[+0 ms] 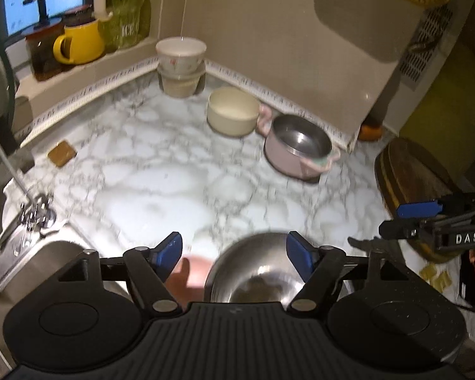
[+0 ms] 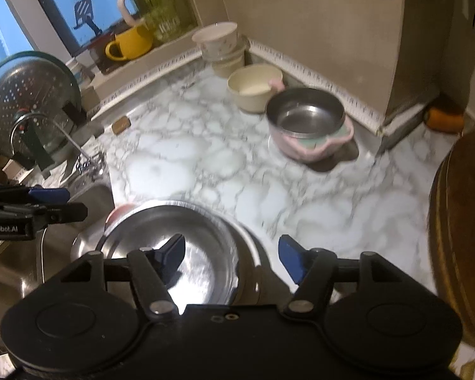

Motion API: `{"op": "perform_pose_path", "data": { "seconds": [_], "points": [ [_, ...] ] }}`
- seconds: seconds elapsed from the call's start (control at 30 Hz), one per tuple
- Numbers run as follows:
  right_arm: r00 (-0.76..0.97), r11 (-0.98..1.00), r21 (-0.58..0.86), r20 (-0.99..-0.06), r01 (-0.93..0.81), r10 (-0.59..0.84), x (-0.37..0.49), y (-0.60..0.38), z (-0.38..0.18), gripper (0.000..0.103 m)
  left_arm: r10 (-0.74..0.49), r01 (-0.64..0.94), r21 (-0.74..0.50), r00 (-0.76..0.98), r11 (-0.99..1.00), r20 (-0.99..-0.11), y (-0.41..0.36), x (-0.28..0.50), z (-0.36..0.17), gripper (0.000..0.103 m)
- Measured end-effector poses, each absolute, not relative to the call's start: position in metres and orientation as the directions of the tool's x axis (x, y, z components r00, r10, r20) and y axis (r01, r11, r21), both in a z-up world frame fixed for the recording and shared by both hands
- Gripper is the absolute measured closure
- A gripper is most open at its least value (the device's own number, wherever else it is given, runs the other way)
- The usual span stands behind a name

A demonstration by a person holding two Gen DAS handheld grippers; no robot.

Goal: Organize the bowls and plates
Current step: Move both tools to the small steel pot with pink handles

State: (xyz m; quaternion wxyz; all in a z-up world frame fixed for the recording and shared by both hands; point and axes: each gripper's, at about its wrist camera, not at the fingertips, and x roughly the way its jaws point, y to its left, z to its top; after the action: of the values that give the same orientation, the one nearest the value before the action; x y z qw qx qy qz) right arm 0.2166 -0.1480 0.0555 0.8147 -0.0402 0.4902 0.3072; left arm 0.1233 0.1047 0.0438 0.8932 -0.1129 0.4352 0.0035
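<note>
A shiny steel bowl [image 1: 256,272] sits at the near edge of the marble counter [image 1: 161,183], just below my left gripper [image 1: 234,251], which is open; its blue pads stand apart and press on nothing. A pink dish [image 1: 191,272] peeks out beside the bowl. In the right wrist view the steel bowl [image 2: 174,231] rests on a stack with a white-rimmed dish [image 2: 253,248] and the pink dish [image 2: 120,212] under it. My right gripper [image 2: 232,256] hangs open above it, clear of the rim. Each gripper shows in the other's view: the right gripper [image 1: 418,218] and the left gripper [image 2: 47,205].
At the back stand a cream bowl [image 1: 231,110], a pink pot with a steel inside [image 1: 300,145] and stacked white bowls [image 1: 180,63]. A yellow mug [image 1: 79,44] sits on the sill. The sink [image 1: 31,269] and tap [image 1: 34,212] lie left, a wooden board [image 1: 411,183] right.
</note>
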Motion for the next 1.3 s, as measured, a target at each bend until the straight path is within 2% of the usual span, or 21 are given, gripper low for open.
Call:
{"op": "perform_pose_path", "data": {
  "seconds": [0.13, 0.23, 0.27, 0.37, 0.4, 0.67, 0.9, 1.23, 1.3],
  "points": [
    [0.358, 0.809, 0.219, -0.812, -0.545, 0.461, 0.235, -0.149, 0.062, 0.033, -0.106, -0.091, -0.215, 0.646, 0.972, -0.756, 0.098, 0.147, 0.048, 0.027],
    [0.378, 0.815, 0.208, -0.805, -0.541, 0.456, 0.251, -0.152, 0.064, 0.026, -0.112, -0.088, -0.224, 0.657, 0.971, -0.745, 0.089, 0.167, 0.048, 0.022],
    [0.383, 0.817, 0.206, -0.804, -0.538, 0.455, 0.256, -0.154, 0.064, 0.024, -0.116, -0.086, -0.227, 0.658, 0.97, -0.744, 0.086, 0.175, 0.047, 0.019],
    [0.392, 0.827, 0.204, -0.804, -0.524, 0.447, 0.275, -0.157, 0.061, 0.022, -0.112, -0.094, -0.23, 0.663, 0.969, -0.741, 0.078, 0.199, 0.043, 0.002],
    [0.396, 0.831, 0.2, -0.805, -0.52, 0.442, 0.282, -0.157, 0.059, 0.021, -0.107, -0.095, -0.226, 0.664, 0.969, -0.74, 0.075, 0.207, 0.041, 0.001],
    [0.419, 0.878, 0.188, -0.822, -0.441, 0.386, 0.347, -0.159, 0.037, 0.02, -0.114, -0.137, -0.253, 0.626, 0.958, -0.772, 0.059, 0.284, 0.019, 0.001],
    [0.391, 0.897, 0.234, -0.837, -0.376, 0.382, 0.391, -0.153, 0.014, 0.02, -0.049, -0.19, -0.199, 0.593, 0.961, -0.804, 0.049, 0.336, -0.006, 0.001],
    [0.349, 0.905, 0.256, -0.859, -0.34, 0.374, 0.425, -0.151, -0.015, 0.03, -0.052, -0.226, -0.21, 0.554, 0.951, -0.831, 0.051, 0.38, -0.04, 0.002],
    [0.344, 0.906, 0.262, -0.861, -0.333, 0.375, 0.43, -0.15, -0.02, 0.031, -0.065, -0.221, -0.221, 0.55, 0.95, -0.833, 0.051, 0.386, -0.045, 0.009]
  ]
}}
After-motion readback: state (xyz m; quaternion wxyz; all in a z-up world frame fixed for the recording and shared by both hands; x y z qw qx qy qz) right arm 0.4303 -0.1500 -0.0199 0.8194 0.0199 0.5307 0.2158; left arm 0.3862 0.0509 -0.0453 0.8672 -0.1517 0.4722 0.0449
